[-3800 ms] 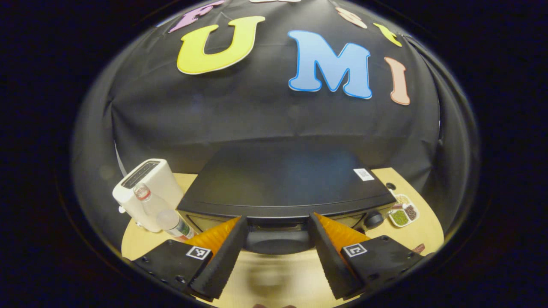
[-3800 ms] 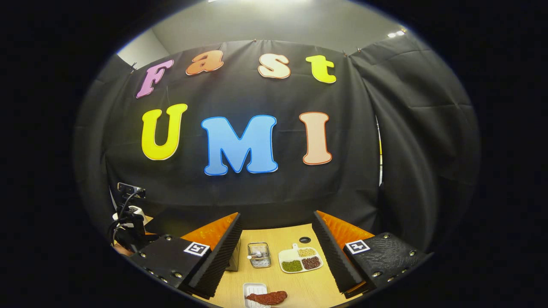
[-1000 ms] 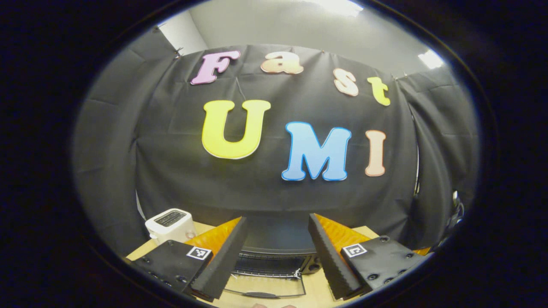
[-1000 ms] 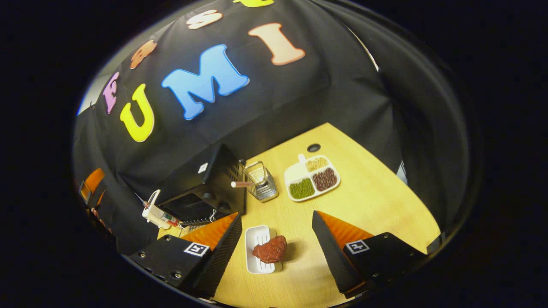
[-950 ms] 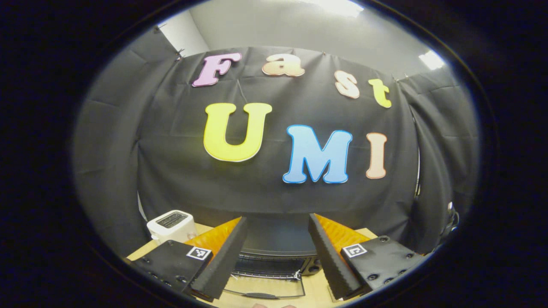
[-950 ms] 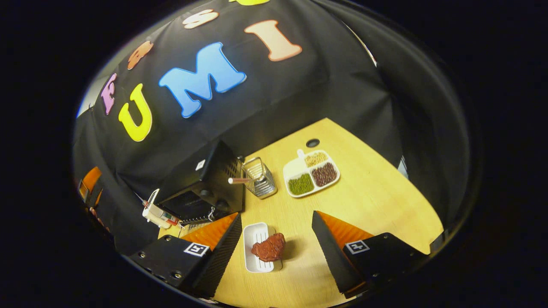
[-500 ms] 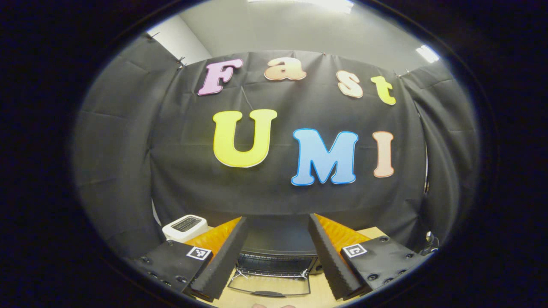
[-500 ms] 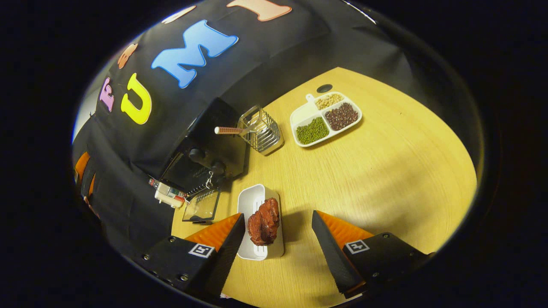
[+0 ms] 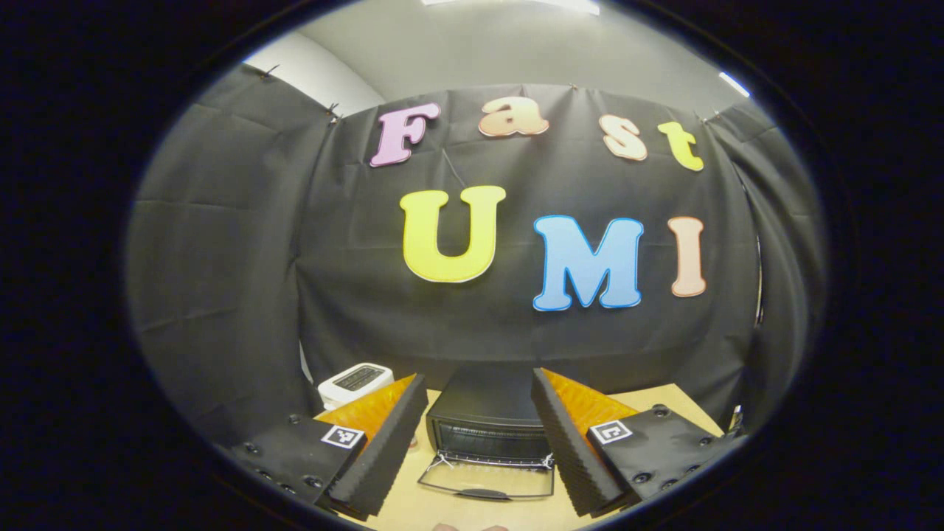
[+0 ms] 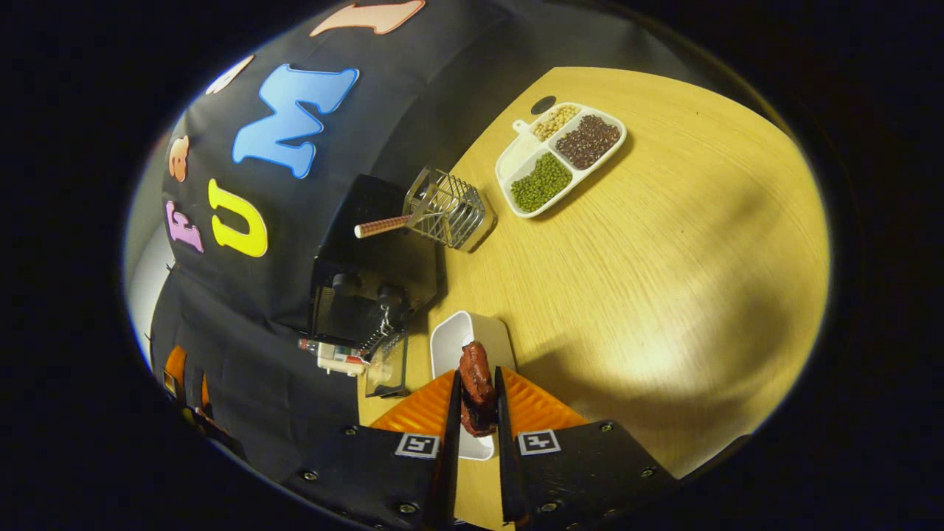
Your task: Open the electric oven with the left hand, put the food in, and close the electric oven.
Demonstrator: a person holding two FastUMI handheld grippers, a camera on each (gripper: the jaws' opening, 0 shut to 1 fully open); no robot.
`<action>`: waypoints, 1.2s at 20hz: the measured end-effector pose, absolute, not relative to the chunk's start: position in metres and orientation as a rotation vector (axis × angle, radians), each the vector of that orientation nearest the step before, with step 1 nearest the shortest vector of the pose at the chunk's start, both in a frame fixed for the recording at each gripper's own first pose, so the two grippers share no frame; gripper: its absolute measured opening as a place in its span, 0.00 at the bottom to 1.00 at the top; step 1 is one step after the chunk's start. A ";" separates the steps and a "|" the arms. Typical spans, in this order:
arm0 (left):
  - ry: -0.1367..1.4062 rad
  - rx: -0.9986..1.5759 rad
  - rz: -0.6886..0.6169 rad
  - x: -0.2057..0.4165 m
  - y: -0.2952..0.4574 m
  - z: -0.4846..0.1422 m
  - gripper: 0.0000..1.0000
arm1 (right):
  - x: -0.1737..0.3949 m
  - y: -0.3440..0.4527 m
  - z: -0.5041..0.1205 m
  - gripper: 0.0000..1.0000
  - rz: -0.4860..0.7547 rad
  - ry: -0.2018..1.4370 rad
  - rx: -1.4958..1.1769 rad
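Note:
In the left gripper view the black electric oven stands on the wooden table, its glass door folded down flat in front. My left gripper is open and held back from the oven, holding nothing. In the right gripper view my right gripper is shut on a reddish-brown piece of meat over a white tray. The oven with its lowered door lies to the left of the tray.
A white toaster stands left of the oven. Right of the oven are a wire basket with a striped handle and a divided white plate of beans. Bare table stretches to the right. Another gripper's orange part shows far left.
The oven door went from closed to folded down. My left gripper pulled back from the oven. My right gripper dropped over the tray and shut on the meat.

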State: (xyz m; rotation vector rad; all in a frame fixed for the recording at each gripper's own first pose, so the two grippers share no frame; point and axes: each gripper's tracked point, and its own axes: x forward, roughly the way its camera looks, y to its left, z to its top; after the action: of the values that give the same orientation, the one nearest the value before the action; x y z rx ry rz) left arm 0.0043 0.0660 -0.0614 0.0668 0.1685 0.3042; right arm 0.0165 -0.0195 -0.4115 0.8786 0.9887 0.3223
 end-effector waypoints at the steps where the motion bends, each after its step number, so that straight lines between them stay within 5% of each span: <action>1: 0.172 0.064 0.300 0.007 0.067 -0.062 0.92 | 0.016 -0.018 -0.410 0.22 0.340 0.989 0.879; 5: 0.170 0.055 0.259 0.019 0.072 -0.066 1.00 | 0.025 -0.013 -0.411 0.18 0.323 0.966 0.873; 6: 0.173 0.055 0.247 0.021 0.075 -0.068 1.00 | 0.025 -0.017 -0.431 0.06 0.303 0.969 0.887; 16: 0.156 -0.004 0.143 0.038 0.116 -0.065 1.00 | 0.016 -0.002 -0.357 0.06 0.289 0.819 0.952; 21: 0.149 -0.004 0.080 0.038 0.133 -0.070 0.91 | 0.014 0.050 -0.296 0.06 0.364 0.716 0.987; 24: 0.142 -0.017 0.054 0.034 0.148 -0.071 1.00 | 0.023 0.088 -0.278 0.06 0.418 0.679 0.990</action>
State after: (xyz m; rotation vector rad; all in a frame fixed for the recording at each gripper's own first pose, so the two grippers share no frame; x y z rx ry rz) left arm 0.0339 0.1480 -0.0713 -0.0174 0.1416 0.0539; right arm 0.0227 0.0881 -0.2782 0.9899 0.6792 0.4176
